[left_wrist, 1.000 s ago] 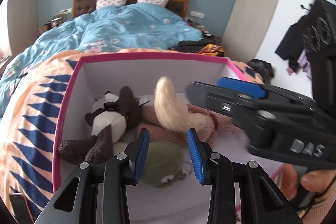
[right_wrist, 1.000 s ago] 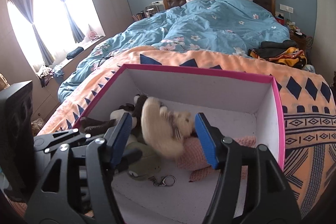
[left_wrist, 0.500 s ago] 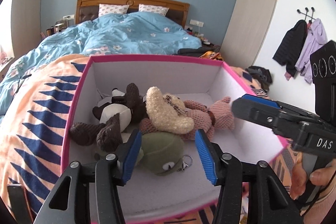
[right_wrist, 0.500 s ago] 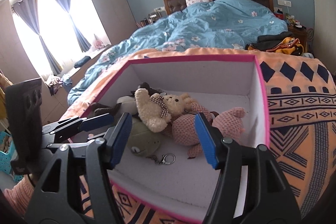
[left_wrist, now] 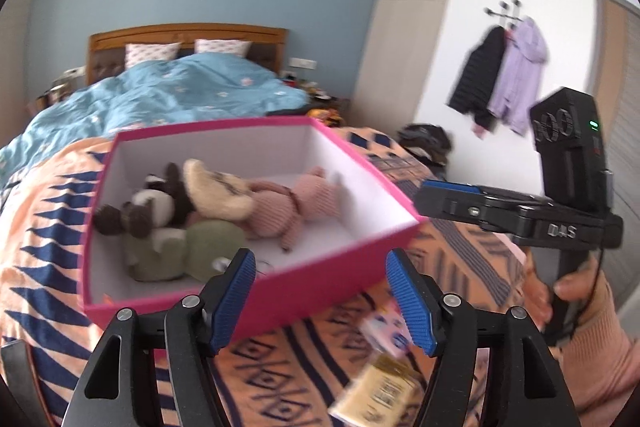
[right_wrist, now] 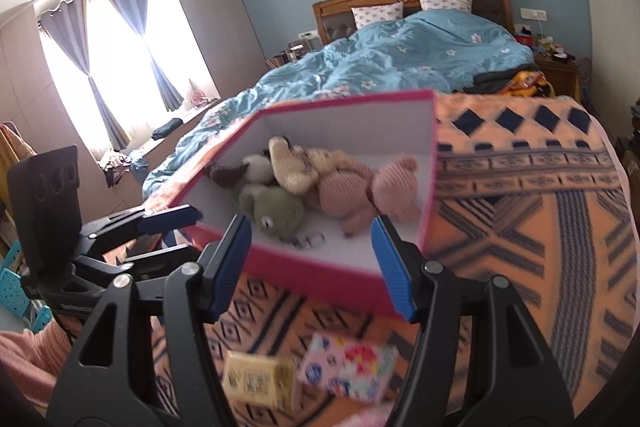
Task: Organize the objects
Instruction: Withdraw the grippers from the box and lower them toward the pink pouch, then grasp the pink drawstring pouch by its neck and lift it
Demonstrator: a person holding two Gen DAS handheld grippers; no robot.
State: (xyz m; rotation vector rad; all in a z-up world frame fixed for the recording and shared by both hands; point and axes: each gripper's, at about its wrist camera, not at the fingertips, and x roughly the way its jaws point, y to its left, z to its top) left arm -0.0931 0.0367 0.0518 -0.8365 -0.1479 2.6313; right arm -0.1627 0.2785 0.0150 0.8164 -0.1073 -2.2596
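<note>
A pink box [left_wrist: 256, 291] with a white inside sits on the orange patterned blanket; it also shows in the right wrist view [right_wrist: 320, 277]. In it lie a cream bear [left_wrist: 218, 189], a pink knitted toy [left_wrist: 288, 207], a brown-and-white toy [left_wrist: 148, 207] and a green frog [left_wrist: 188, 247]. My left gripper [left_wrist: 324, 297] is open and empty, just in front of the box. My right gripper [right_wrist: 316, 263] is open and empty, also at the box's near side. A yellow packet [right_wrist: 260, 381] and a flowered pink packet [right_wrist: 348, 367] lie on the blanket nearer me.
The blanket [right_wrist: 540, 207] covers the foot of a bed with a blue duvet [right_wrist: 400, 63] and wooden headboard. A window with curtains [right_wrist: 112, 67] is at the left. Coats [left_wrist: 504, 75] hang on the right wall. Dark clothes [left_wrist: 424, 139] lie beyond the bed's right edge.
Both grippers have pulled back and up out of the box, still open. The cream bear now rests on the other toys. Two packets on the blanket have come into view.
</note>
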